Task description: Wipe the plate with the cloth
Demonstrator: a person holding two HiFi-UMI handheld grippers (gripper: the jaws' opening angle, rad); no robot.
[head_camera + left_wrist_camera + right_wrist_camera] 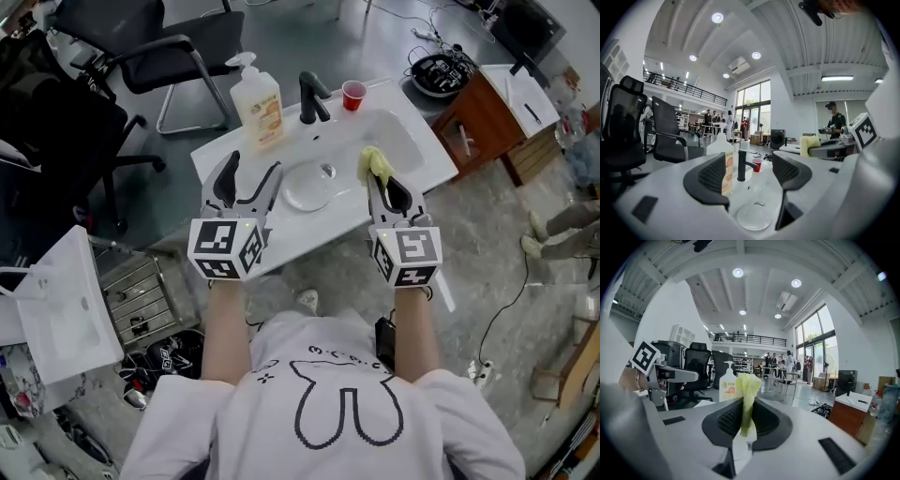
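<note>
A small white plate [305, 192] lies in the basin of the white sink [417, 155]; in the left gripper view the plate [753, 217] shows low between the jaws. My left gripper [253, 171] [750, 177] hovers just above and left of it, open, with nothing held. My right gripper [382, 180] [747, 422] is held to the right of the plate, over the basin's near right side, shut on a yellow cloth [373, 161] [748, 392] that sticks up out of its jaws. That cloth [809, 145] also shows at the right of the left gripper view.
On the sink's back rim stand a soap pump bottle [258, 101], a black faucet [312, 97] and a red cup [353, 94]. Black office chairs [164, 56] are at the far left, a wooden cabinet [487, 117] stands right of the sink, and clutter [141, 347] lies on the floor at the near left.
</note>
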